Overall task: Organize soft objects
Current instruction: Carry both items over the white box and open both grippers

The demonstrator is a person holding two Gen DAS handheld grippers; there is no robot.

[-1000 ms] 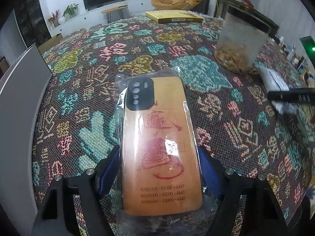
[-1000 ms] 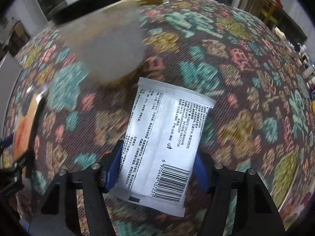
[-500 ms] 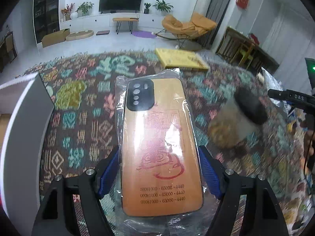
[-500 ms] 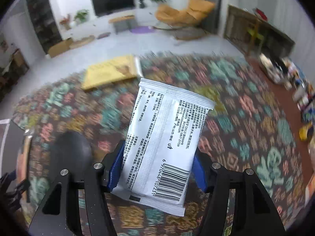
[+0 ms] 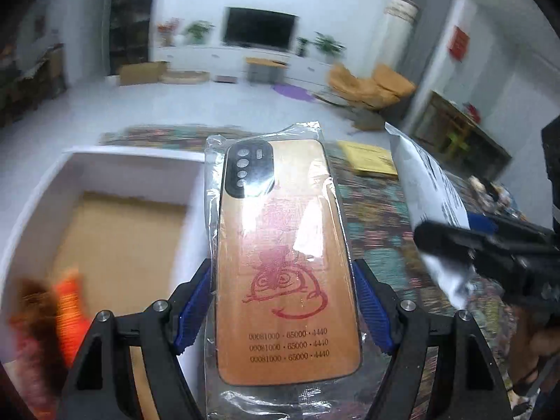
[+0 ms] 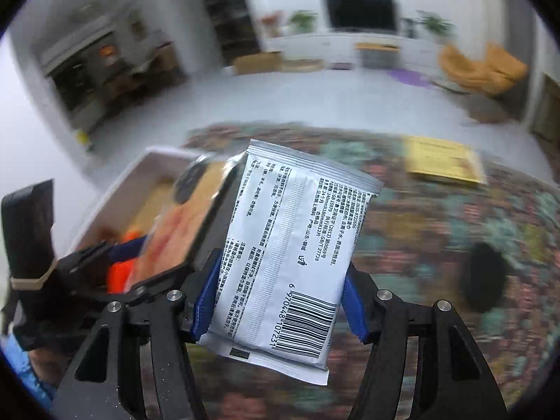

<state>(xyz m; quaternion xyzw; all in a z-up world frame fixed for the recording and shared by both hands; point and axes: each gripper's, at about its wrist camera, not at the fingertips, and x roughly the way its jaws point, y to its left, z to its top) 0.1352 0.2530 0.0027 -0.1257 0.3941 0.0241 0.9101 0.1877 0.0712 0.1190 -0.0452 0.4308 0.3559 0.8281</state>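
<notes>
My left gripper (image 5: 281,301) is shut on an orange phone case in a clear plastic sleeve (image 5: 285,255), held in the air beside an open white box (image 5: 42,189). My right gripper (image 6: 278,301) is shut on a white wet-wipe packet (image 6: 290,255) with a barcode. In the right wrist view the phone case (image 6: 182,227) and the left gripper's fingers (image 6: 87,255) are at the left, over the white box (image 6: 119,189). In the left wrist view the packet (image 5: 430,189) and the right gripper's fingers (image 5: 465,241) are at the right.
The box has a brown cardboard floor and holds an orange and brown soft thing (image 5: 52,315) in its near left corner. The table has a patterned cloth (image 6: 437,231). A flat yellow box (image 6: 441,161) lies at the far side. A dark blurred object (image 6: 486,276) stands at right.
Both grippers have lifted and swung left with their loads. The white box has come into view under the left gripper, and the jar has dropped out of the left view.
</notes>
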